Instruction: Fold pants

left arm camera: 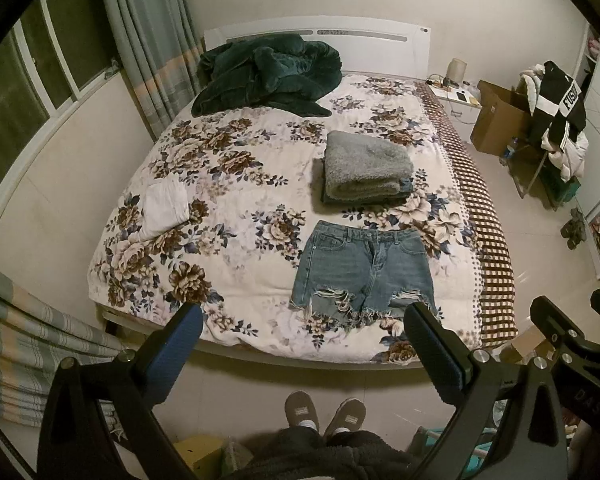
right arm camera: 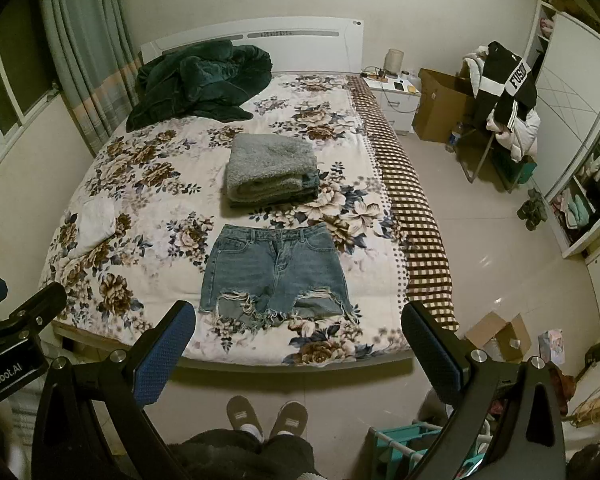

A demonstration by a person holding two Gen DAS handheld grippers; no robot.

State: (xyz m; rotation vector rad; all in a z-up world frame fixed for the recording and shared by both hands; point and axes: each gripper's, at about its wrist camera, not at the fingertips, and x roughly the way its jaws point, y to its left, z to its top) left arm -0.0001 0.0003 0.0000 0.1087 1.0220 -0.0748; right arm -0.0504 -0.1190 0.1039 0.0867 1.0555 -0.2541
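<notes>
Denim shorts (left arm camera: 364,272) lie flat beyond both empty, wide-open grippers: left gripper (left arm camera: 304,344), right gripper (right arm camera: 300,340).

We see frayed denim shorts (left arm camera: 364,270) lying flat on the floral bedspread (left arm camera: 228,184), waistband toward twelve o'clock. Our left gripper (left arm camera: 306,344) hangs spread wide above the bed's near edge, holding nothing. Folded grey fleece (left arm camera: 366,166) sits just beyond the shorts; a green blanket (left arm camera: 266,74) lies crumpled at eleven o'clock.
</notes>
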